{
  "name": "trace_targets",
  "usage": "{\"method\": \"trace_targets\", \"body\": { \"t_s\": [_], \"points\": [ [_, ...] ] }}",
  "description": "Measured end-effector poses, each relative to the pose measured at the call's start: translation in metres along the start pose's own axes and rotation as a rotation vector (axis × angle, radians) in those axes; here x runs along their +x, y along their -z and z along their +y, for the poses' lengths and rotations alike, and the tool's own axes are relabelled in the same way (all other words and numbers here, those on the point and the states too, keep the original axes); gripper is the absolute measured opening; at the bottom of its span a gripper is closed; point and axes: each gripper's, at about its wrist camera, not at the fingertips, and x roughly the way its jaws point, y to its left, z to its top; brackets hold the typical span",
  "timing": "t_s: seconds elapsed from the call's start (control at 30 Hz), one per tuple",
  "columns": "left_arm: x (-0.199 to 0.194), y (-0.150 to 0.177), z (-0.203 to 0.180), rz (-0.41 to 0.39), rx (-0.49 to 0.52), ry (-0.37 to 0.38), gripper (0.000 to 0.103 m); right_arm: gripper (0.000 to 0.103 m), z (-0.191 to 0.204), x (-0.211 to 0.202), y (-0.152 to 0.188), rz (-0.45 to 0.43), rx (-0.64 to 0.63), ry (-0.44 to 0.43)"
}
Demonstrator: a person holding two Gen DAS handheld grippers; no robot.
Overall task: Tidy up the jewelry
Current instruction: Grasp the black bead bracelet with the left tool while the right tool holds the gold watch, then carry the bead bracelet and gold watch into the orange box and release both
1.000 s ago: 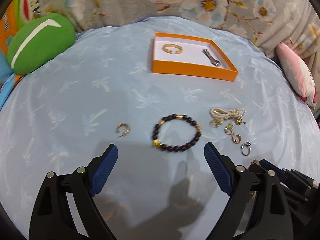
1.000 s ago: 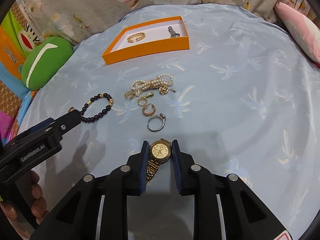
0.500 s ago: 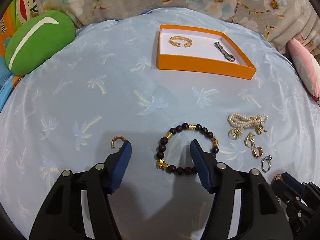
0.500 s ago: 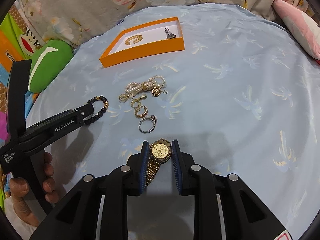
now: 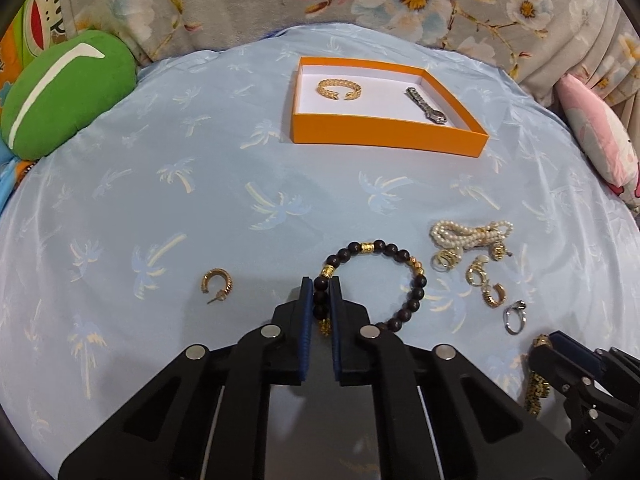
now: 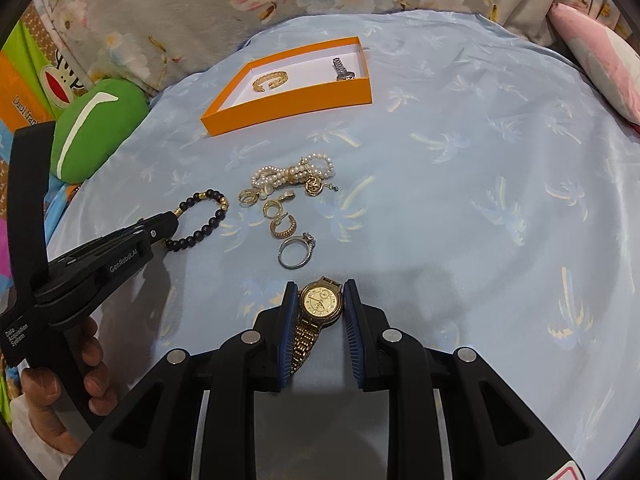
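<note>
A dark bead bracelet [image 5: 416, 276] with gold spacers lies on the blue cloth. My left gripper [image 5: 321, 284] has its jaws closing tight on the bracelet's left side, with beads pinched between the blue pads. In the right wrist view the same bracelet [image 6: 218, 216] trails from the left gripper [image 6: 172, 222]. My right gripper [image 6: 320, 292] is shut on a gold watch [image 6: 321, 301], its face up between the pads and its band hanging below. An orange box [image 5: 384, 134] at the back holds a gold bangle [image 5: 339, 89] and a silver watch [image 5: 426, 105].
A pearl necklace [image 5: 468, 234], several gold earrings and a silver ring [image 5: 514, 316] lie in a cluster right of the bracelet. A lone gold hoop earring [image 5: 217, 284] lies to its left. A green cushion [image 5: 64, 92] and a pink cushion [image 5: 600, 148] flank the cloth.
My left gripper's jaws went from wide open to shut on the bead bracelet's left side after moving a little forward. The right gripper kept still with the gold watch.
</note>
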Motion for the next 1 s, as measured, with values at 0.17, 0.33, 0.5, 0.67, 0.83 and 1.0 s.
{"method": "trace_targets", "body": {
  "t_s": [0.17,0.33,0.5,0.67,0.83,1.0],
  "points": [
    [-0.013,0.002,-0.001,-0.025,-0.006,0.018,0.007,0.021,-0.002,-0.004,0.0,-0.006,0.008,-0.011],
    [-0.035,0.0,-0.006,-0.058,-0.005,0.043,0.007,0.021,-0.002,-0.016,-0.006,-0.032,0.002,-0.021],
    [-0.06,-0.011,-0.014,-0.098,0.015,0.073,0.007,0.021,-0.001,-0.033,-0.018,-0.073,-0.01,-0.037],
    [-0.085,-0.034,-0.02,-0.158,0.034,0.098,0.007,0.021,-0.001,-0.044,-0.042,-0.113,-0.023,-0.063],
    [-0.093,-0.069,-0.022,-0.21,0.048,0.115,0.007,0.021,-0.001,-0.047,-0.083,-0.157,-0.041,-0.092],
    [-0.081,-0.11,-0.024,-0.251,0.07,0.097,0.007,0.021,-0.003,-0.035,-0.131,-0.188,-0.05,-0.122]
  ]
}}
